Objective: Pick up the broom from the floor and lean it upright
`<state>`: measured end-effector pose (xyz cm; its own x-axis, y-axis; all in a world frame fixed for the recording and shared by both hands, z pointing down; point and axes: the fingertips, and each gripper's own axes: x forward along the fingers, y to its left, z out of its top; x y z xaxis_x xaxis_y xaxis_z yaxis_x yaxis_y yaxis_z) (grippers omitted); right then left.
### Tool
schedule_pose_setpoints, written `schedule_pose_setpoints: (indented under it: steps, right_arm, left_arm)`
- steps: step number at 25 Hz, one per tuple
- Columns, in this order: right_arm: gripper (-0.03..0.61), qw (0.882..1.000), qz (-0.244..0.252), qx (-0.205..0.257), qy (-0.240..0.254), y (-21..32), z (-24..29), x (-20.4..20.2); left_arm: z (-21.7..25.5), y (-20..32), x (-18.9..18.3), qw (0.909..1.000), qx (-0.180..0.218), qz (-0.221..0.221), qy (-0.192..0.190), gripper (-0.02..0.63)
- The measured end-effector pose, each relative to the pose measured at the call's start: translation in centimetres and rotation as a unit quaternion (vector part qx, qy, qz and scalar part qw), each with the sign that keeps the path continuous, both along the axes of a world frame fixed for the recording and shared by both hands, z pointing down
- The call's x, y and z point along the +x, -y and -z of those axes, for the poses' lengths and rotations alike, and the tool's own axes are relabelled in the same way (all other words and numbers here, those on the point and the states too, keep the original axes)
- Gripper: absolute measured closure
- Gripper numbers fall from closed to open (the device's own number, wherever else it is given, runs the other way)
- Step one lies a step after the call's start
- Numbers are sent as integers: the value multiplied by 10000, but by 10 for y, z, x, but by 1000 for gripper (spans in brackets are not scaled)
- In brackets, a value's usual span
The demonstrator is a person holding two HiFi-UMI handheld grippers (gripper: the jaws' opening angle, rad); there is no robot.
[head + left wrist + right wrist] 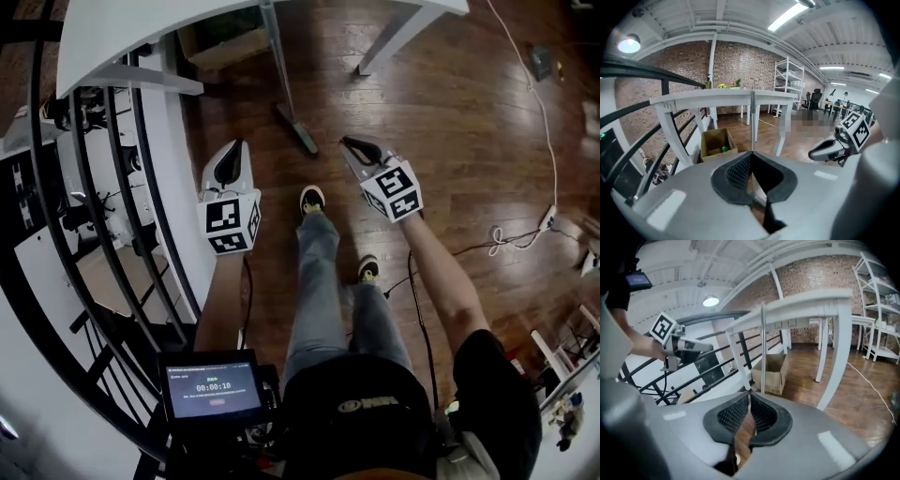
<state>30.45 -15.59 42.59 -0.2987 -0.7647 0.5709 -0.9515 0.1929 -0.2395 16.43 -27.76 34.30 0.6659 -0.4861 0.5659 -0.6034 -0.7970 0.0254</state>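
While the broom (pixel 280 70) leans against the white table (pixel 141 28) on wood floor (pixel 450 122), left claw (pixel 232 150) and right claw (pixel 352 143) are pressed together.

Small screen (pixel 214 389) — timer 00:00:10, rest illegible

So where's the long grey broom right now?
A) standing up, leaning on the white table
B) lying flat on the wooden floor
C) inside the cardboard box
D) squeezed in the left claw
A: the long grey broom stands on its head on the brown wooden floor, its handle resting against the white table.
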Motion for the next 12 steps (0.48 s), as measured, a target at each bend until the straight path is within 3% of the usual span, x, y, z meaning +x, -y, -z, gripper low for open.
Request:
schedule_pose_setpoints:
  steps: [2, 4, 6, 9, 10, 12]
  right_arm:
    - [575, 9993, -1, 378, 62, -23, 46, -6]
    - [575, 9980, 70, 631, 38, -59, 122, -20]
    - [575, 9954, 211, 930, -130, -95, 260, -39]
    - [575, 9858, 729, 1461, -382, -148, 530, -84]
    - [575, 9831, 860, 1562, -414, -172, 602, -105]
    - [575, 9788, 1164, 1634, -411, -223, 693, -155]
  left_arm:
    - [33, -45, -11, 9999, 123, -1, 23, 597]
    - [103, -96, -23, 9996, 268, -82, -44, 597]
    - [237, -142, -37, 9979, 532, -117, -338, 597]
    - [494, -219, -75, 9909, 915, 266, -951, 597]
    - [559, -250, -92, 9889, 889, 367, -1137, 597]
    - [642, -313, -124, 9859, 728, 506, -1420, 597]
